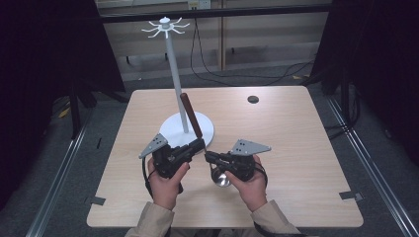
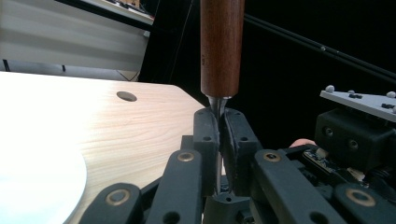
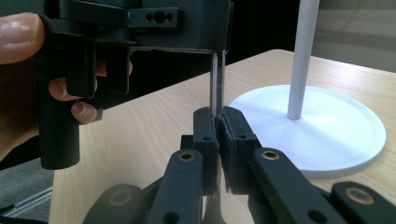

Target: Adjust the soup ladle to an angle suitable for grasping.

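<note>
The wooden table [image 1: 296, 148] carries a white rack [image 1: 172, 74]: a round base, a slim upright pole and a crown of hooks at the top. Near the table's far edge sits a small dark round hole [image 1: 253, 99].

In front of the base, a ladle [image 1: 197, 129] with a brown wooden handle and a thin metal shank is held between both tools. Its handle slants up and away over the rack's base, while its shiny bowl [image 1: 221, 178] hangs low by the right hand.

The left gripper [image 2: 218, 126] is clamped narrow on the metal shank just below the wooden handle, pads pressing it from both sides. The right gripper [image 3: 218, 119] is likewise pinched tight on the shank, closer to the bowl, directly under the left one.
</note>
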A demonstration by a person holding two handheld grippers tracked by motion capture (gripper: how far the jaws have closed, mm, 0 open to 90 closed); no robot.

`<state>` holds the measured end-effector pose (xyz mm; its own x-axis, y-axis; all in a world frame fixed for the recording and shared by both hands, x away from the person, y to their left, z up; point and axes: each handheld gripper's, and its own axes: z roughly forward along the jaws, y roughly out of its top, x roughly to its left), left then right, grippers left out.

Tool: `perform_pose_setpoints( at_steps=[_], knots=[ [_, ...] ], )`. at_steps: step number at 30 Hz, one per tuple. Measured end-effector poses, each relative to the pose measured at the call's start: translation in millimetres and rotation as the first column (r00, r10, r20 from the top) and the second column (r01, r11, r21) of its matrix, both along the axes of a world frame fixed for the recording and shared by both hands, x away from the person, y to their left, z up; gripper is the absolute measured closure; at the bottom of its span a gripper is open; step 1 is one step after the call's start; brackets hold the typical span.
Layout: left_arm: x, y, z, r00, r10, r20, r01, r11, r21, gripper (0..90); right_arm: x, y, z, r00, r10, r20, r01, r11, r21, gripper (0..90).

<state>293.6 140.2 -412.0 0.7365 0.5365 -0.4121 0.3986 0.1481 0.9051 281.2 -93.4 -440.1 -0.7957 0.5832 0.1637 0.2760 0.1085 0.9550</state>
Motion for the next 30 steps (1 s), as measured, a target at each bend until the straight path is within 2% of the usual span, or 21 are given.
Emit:
perform_pose_setpoints(
  at_steps=[4,5,6,11,16,20,22,24,26,28,30],
  knots=[
    [-1.6,-0.9,2.5,0.9995,0.005,0.031,-0.005,1.0000,0.003,85.1,-0.1,1.0,1.2,1.0000,-0.001,0.006,0.001,1.000,0.009,85.6],
    [-2.4,-2.2,3.8,0.9994,0.009,0.033,-0.009,0.9999,-0.006,85.0,-0.2,1.7,1.5,1.0000,-0.002,0.004,0.002,1.000,0.024,85.6],
    [-2.5,-1.4,4.3,0.9992,0.012,0.038,-0.012,0.9999,0.010,85.0,-0.2,1.7,1.5,1.0000,-0.002,0.004,0.002,1.000,0.024,85.6],
    [-2.5,-3.5,7.1,0.9987,0.013,0.050,-0.014,0.9997,0.020,85.0,0.6,2.8,2.1,1.0000,-0.005,-0.001,0.005,0.999,0.041,85.5],
    [-1.4,-4.5,10.1,0.9977,0.000,0.068,-0.003,0.9989,0.047,85.2,0.4,2.5,2.8,0.9999,-0.011,-0.003,0.011,0.999,0.046,85.1],
    [-0.6,-5.9,13.2,0.9962,-0.016,0.086,0.008,0.9966,0.082,85.2,0.5,1.3,3.4,0.9998,-0.018,0.008,0.018,0.999,0.048,84.0],
    [0.2,-7.5,13.8,0.9956,-0.029,0.089,0.021,0.9952,0.096,85.3,0.6,0.5,4.2,0.9998,-0.018,0.006,0.018,0.998,0.066,81.1],
    [0.7,-7.7,14.3,0.9960,-0.021,0.087,0.010,0.9929,0.119,85.2,0.6,-0.7,6.9,0.9993,-0.031,0.020,0.029,0.997,0.064,75.8],
    [2.6,-6.1,14.4,0.9957,-0.024,0.090,0.014,0.9934,0.114,85.3,0.1,-4.6,10.3,0.9985,-0.049,0.026,0.047,0.997,0.062,68.5],
    [4.2,-4.3,15.4,0.9965,-0.016,0.082,0.007,0.9946,0.104,85.3,0.2,-6.3,10.7,0.9986,-0.044,0.028,0.043,0.997,0.062,67.0],
    [7.2,-1.2,17.7,0.9959,-0.019,0.088,0.010,0.9945,0.104,85.3,-1.0,-12.8,11.2,0.9976,-0.060,0.036,0.058,0.998,0.037,57.0]
  ],
)
